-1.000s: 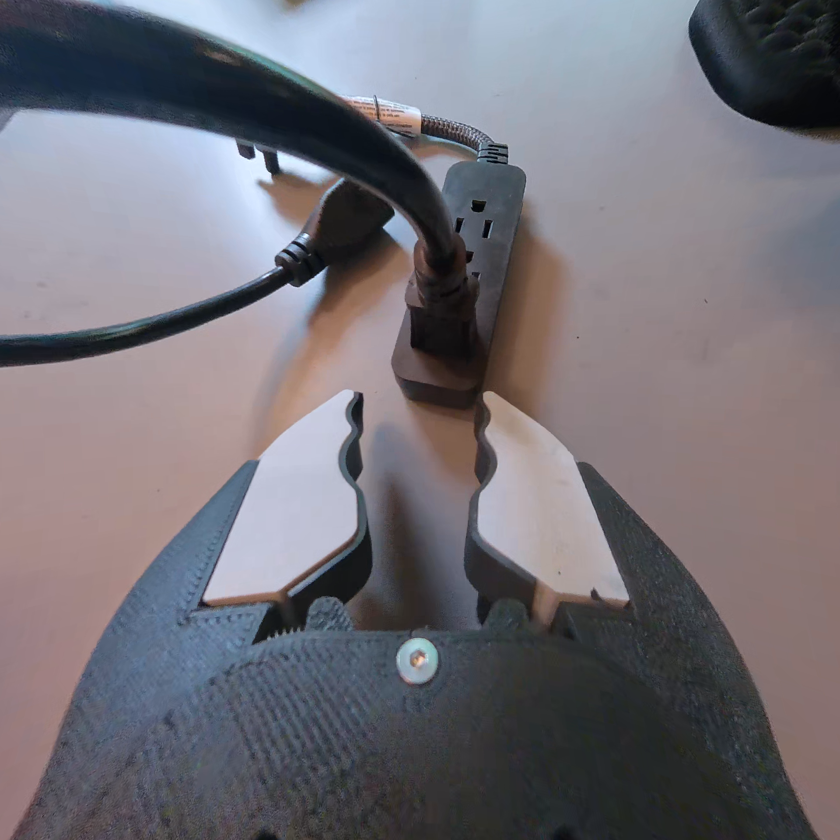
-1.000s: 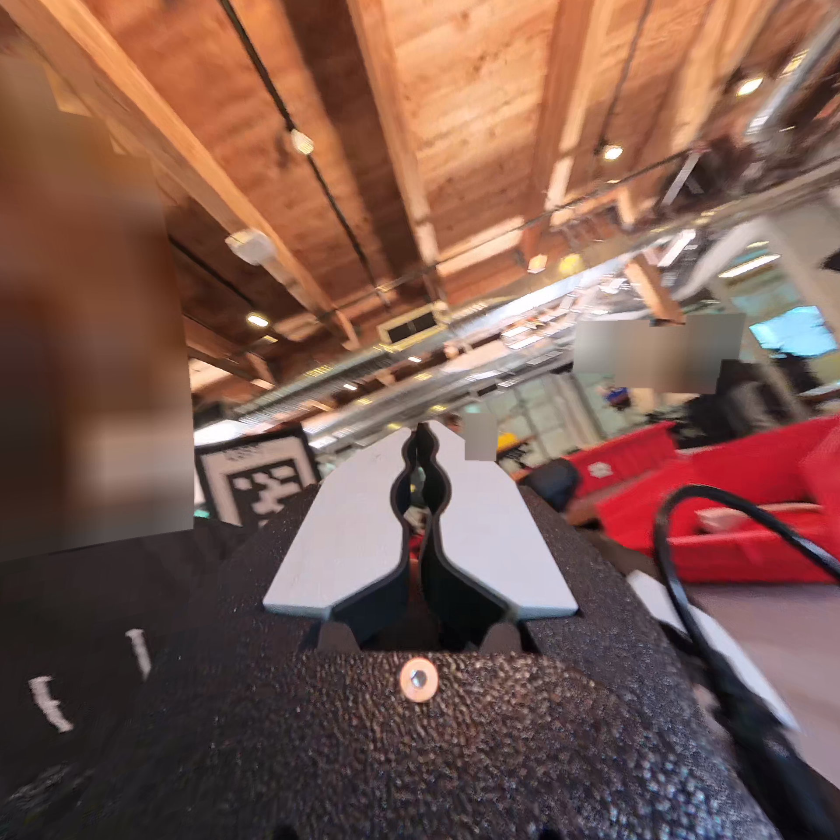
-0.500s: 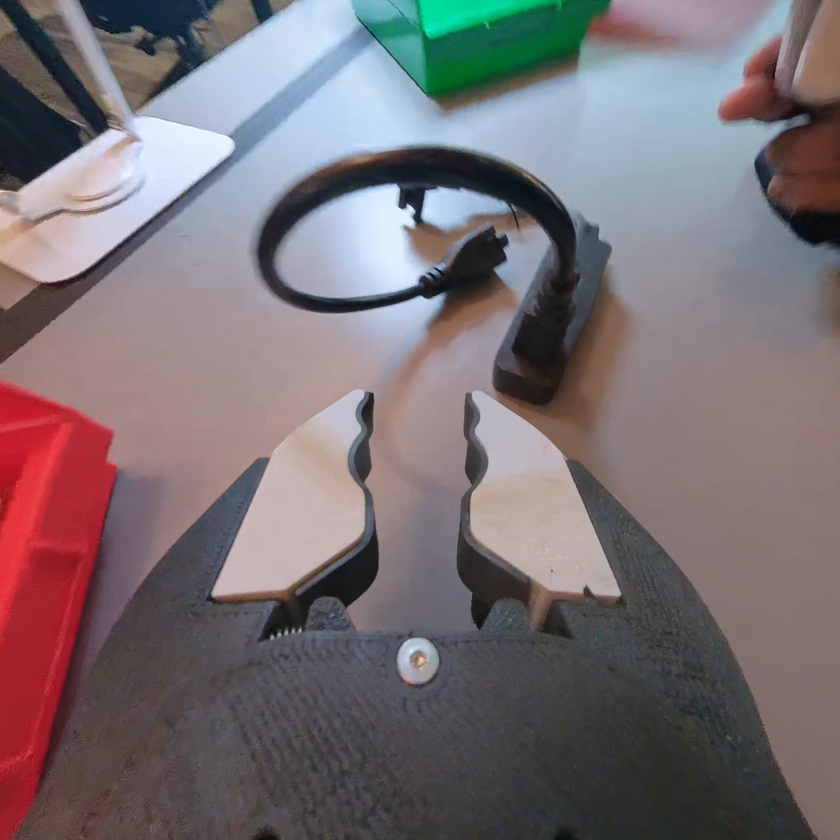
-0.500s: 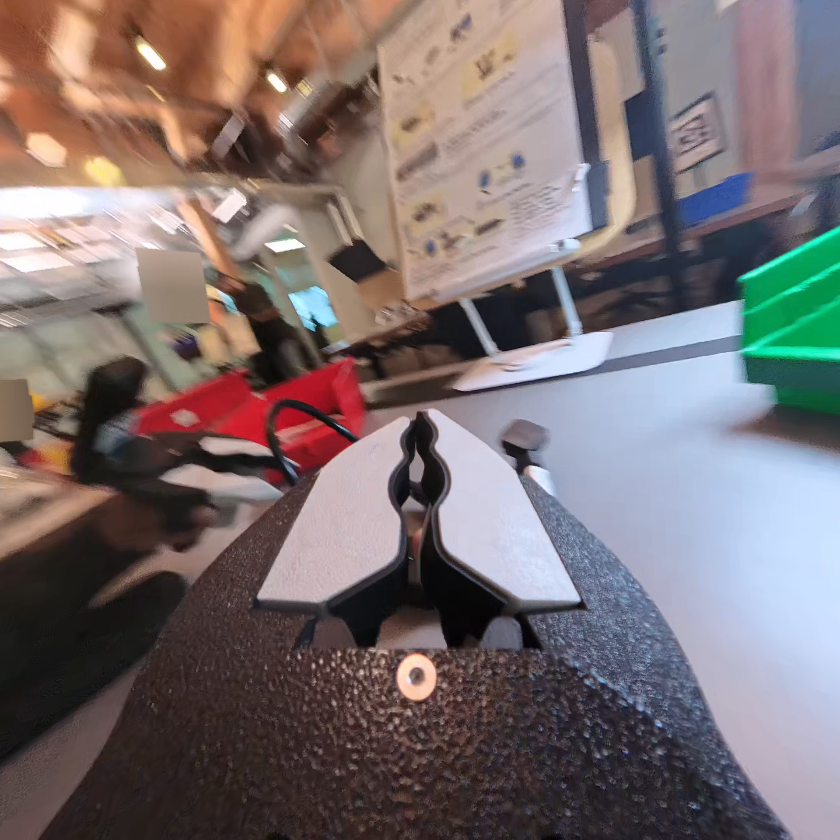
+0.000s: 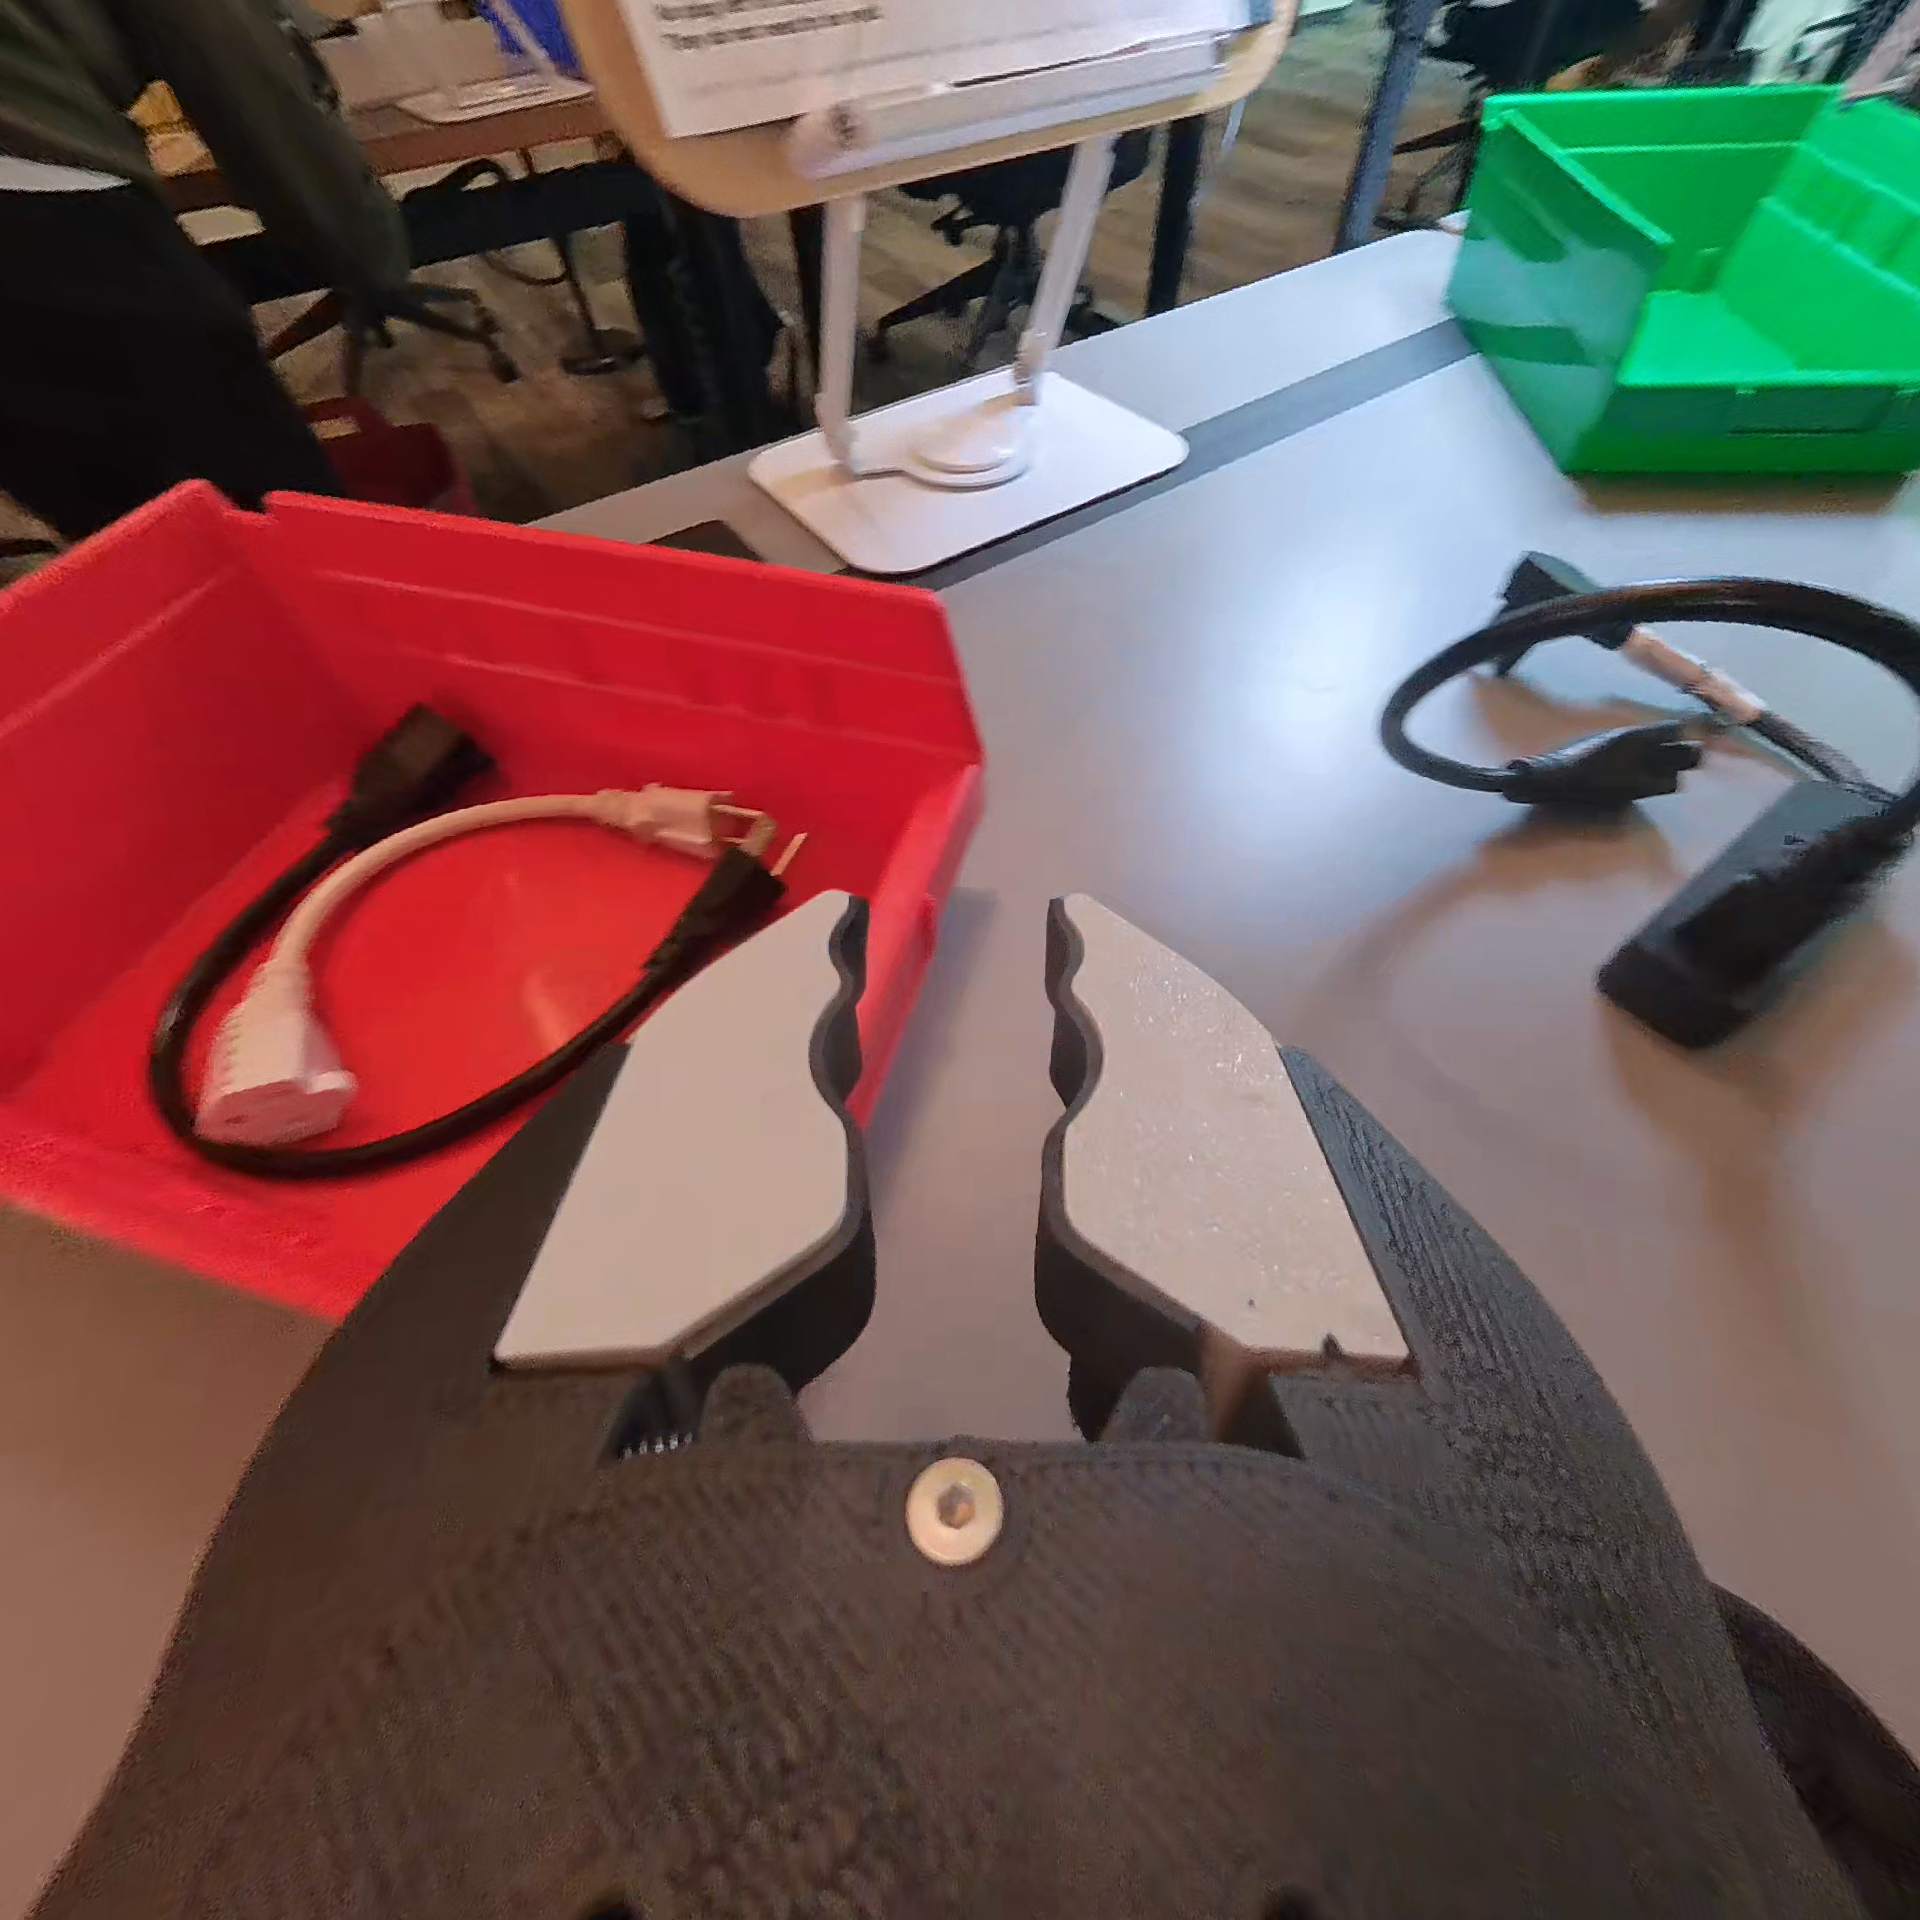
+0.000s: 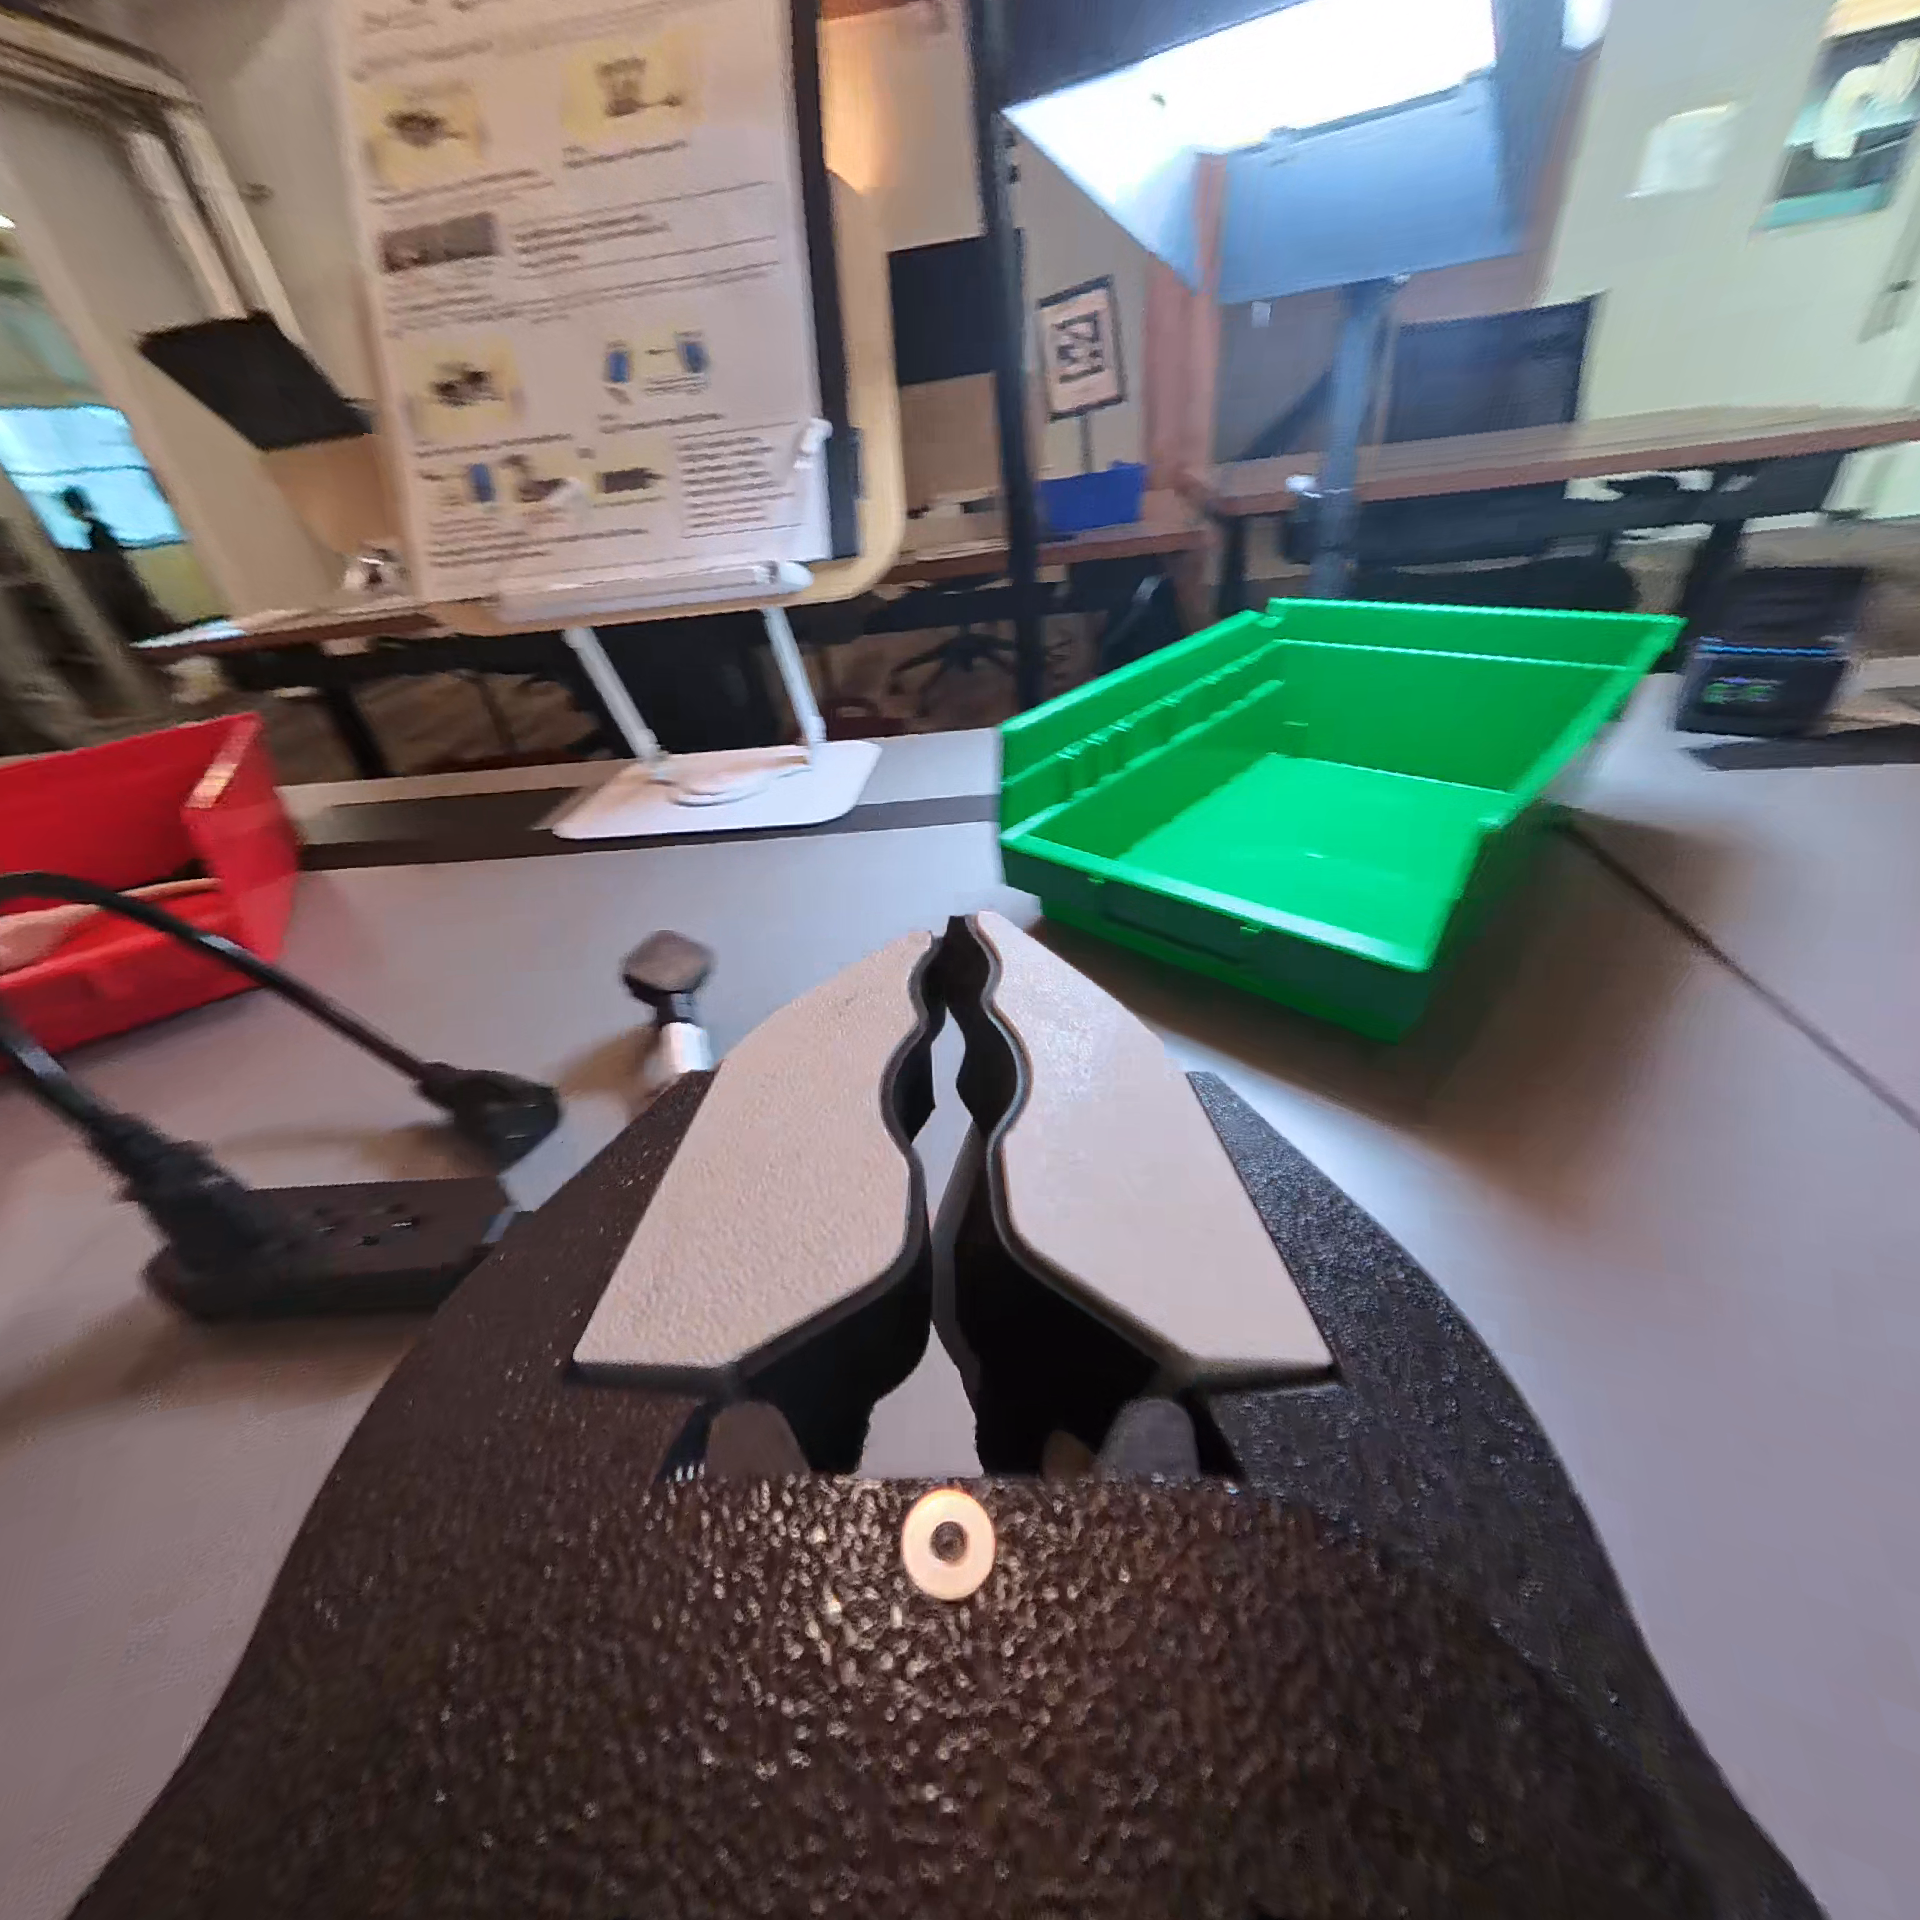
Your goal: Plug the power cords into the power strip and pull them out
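Red bin [image 5: 914,665] rim beside open table [image 5: 1195,727].

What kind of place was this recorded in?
Probably a shared lab or workshop: a grey table with red bin and green bin, an instruction board on a stand, more desks behind.

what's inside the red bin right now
Inside the red plastic bin lie two short cords: a white extension cord and a black power cord. The left claw hides the bin's near right corner.
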A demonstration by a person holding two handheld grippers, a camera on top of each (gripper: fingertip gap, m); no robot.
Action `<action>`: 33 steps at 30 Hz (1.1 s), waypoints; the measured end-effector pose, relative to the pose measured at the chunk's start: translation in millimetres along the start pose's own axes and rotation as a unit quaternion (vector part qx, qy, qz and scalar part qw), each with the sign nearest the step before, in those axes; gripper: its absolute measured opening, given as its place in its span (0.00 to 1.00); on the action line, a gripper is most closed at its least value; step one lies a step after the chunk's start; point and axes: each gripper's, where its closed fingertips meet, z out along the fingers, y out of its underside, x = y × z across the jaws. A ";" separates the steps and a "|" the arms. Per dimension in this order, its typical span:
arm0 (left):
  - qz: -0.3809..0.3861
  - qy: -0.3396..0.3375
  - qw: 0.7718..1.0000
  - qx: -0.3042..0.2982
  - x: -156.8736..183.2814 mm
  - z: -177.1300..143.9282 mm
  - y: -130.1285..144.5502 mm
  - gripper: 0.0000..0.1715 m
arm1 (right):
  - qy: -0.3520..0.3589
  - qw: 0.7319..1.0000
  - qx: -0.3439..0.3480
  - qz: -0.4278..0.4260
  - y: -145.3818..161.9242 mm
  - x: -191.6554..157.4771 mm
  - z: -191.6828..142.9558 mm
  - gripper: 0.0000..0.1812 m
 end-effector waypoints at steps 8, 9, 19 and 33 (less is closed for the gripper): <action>0.020 -0.057 0.996 -0.063 -57.0 -3.2 -8.5 0.21 | 0.040 0.998 -0.037 -0.026 26.5 32.7 -4.2 0.00; 0.024 -0.060 0.995 -0.080 -64.8 -3.2 -9.8 0.21 | 0.029 0.998 -0.044 -0.024 30.7 29.0 -2.9 0.00; 0.056 -0.083 0.964 -0.244 -143.4 19.7 -7.5 0.22 | -0.009 0.998 -0.059 -0.015 35.7 15.2 3.2 0.01; 0.082 -0.111 0.875 -0.464 -192.1 85.5 54.5 0.23 | -0.038 0.994 -0.085 -0.061 31.6 3.9 1.5 0.16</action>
